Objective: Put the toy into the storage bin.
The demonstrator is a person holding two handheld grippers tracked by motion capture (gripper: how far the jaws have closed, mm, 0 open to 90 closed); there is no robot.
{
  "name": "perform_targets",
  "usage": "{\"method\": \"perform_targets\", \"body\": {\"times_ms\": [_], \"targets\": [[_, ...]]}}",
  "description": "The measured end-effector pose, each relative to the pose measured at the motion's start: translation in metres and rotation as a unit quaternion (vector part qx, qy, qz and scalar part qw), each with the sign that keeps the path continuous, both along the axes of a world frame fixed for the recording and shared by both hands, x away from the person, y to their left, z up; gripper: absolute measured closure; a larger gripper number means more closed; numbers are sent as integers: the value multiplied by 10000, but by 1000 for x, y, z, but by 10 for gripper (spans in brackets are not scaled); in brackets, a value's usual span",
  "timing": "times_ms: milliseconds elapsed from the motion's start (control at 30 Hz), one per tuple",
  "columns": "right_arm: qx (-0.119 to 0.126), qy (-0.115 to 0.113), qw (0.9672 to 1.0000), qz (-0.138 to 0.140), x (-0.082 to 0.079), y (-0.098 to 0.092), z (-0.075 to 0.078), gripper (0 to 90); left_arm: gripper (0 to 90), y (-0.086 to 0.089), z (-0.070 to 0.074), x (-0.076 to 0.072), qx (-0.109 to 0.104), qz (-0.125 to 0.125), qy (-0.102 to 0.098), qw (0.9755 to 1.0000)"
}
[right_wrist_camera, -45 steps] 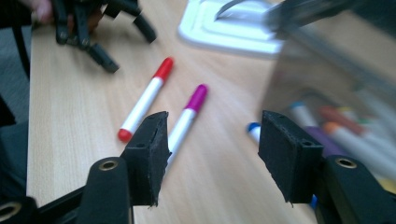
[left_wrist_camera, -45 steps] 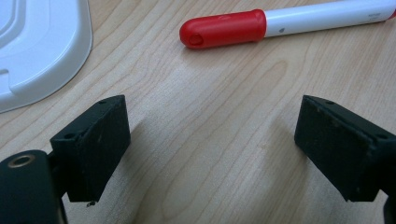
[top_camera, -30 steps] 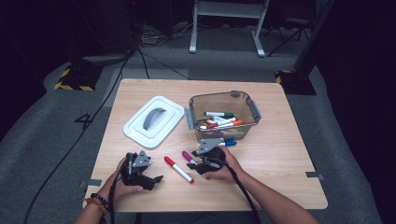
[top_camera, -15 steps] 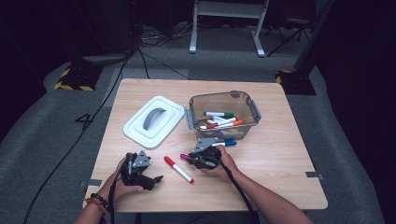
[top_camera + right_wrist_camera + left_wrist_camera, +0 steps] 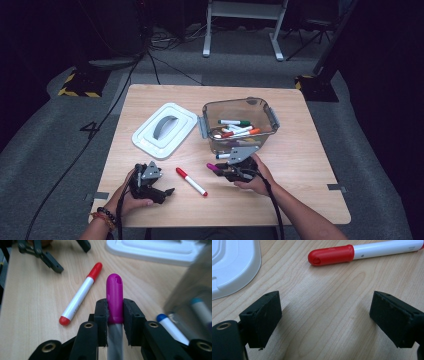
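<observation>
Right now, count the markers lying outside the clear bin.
3: a red-capped marker on the table, a purple-capped marker clamped in the right tongs, and a blue-capped marker beside the clear bin. Others may be hidden.

Both tongs are black, each topped by a grey three-cornered plate. The left tongs (image 5: 167, 192) carry square, matt pads with small screw holes; the right tongs (image 5: 115, 315) show brass rivets at their linkages. A black cable trails from each. A beaded bracelet (image 5: 102, 216) circles the left wrist.
</observation>
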State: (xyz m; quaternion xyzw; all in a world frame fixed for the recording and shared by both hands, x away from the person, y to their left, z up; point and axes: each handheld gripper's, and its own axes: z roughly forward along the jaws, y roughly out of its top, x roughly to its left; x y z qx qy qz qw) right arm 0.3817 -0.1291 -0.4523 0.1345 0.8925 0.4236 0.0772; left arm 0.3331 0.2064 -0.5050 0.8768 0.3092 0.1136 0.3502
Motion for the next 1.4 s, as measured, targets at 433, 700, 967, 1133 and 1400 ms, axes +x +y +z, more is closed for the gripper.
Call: {"method": "perform_targets", "body": {"times_ms": [433, 700, 967, 1133, 1400], "targets": [[875, -406, 9945, -411, -8, -70, 56, 747, 111, 0, 0, 0, -4, 2, 3, 10000], [1081, -728, 9890, -697, -8, -104, 87, 747, 111, 0, 0, 0, -4, 2, 4, 10000], [1050, -965, 9860, -860, 6, -118, 118, 747, 111, 0, 0, 0, -3, 2, 3, 10000], [931, -1121, 9855, -867, 21, -115, 132, 747, 111, 0, 0, 0, 4, 5, 3, 10000], [976, -1124, 9848, -894, 58, -103, 147, 747, 111, 0, 0, 0, -3, 1, 3, 10000]]}}
